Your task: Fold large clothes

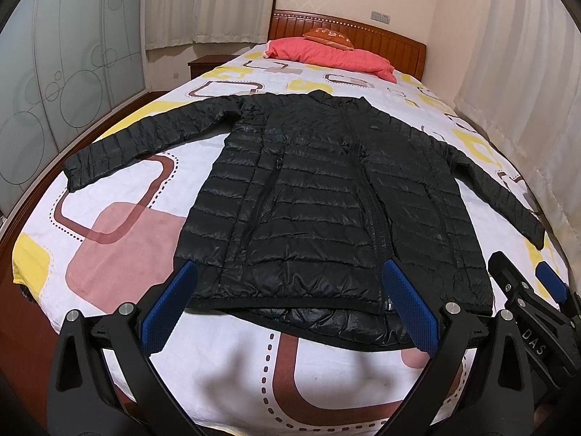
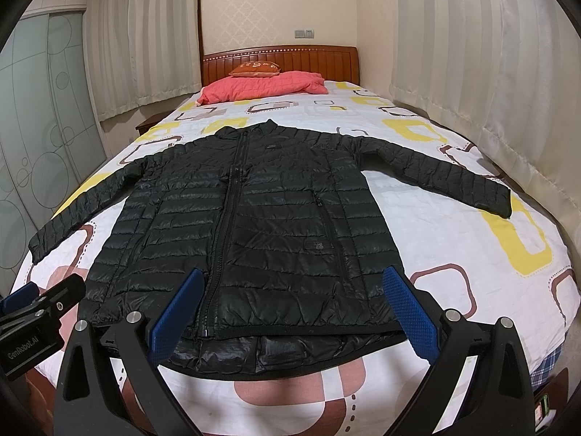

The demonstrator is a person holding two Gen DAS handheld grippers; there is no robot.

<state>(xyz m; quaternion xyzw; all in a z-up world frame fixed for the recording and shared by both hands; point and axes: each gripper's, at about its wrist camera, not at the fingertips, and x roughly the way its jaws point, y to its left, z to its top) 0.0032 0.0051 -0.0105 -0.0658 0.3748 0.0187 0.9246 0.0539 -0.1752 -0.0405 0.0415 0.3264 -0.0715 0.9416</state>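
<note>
A black quilted puffer jacket (image 1: 319, 196) lies flat and zipped on the bed, front up, collar toward the headboard, both sleeves spread out to the sides. It also shows in the right wrist view (image 2: 276, 225). My left gripper (image 1: 290, 301) is open and empty, hovering over the jacket's hem on its left half. My right gripper (image 2: 290, 305) is open and empty over the hem's right half. Each gripper appears at the edge of the other's view: the right gripper (image 1: 526, 283) and the left gripper (image 2: 40, 298).
The bed sheet (image 2: 454, 247) is white with yellow and brown squares. A pink quilt (image 2: 261, 85) and an orange cushion (image 2: 256, 67) lie by the wooden headboard (image 2: 326, 58). Curtains hang on the right, a glass-door wardrobe (image 1: 54, 83) stands left.
</note>
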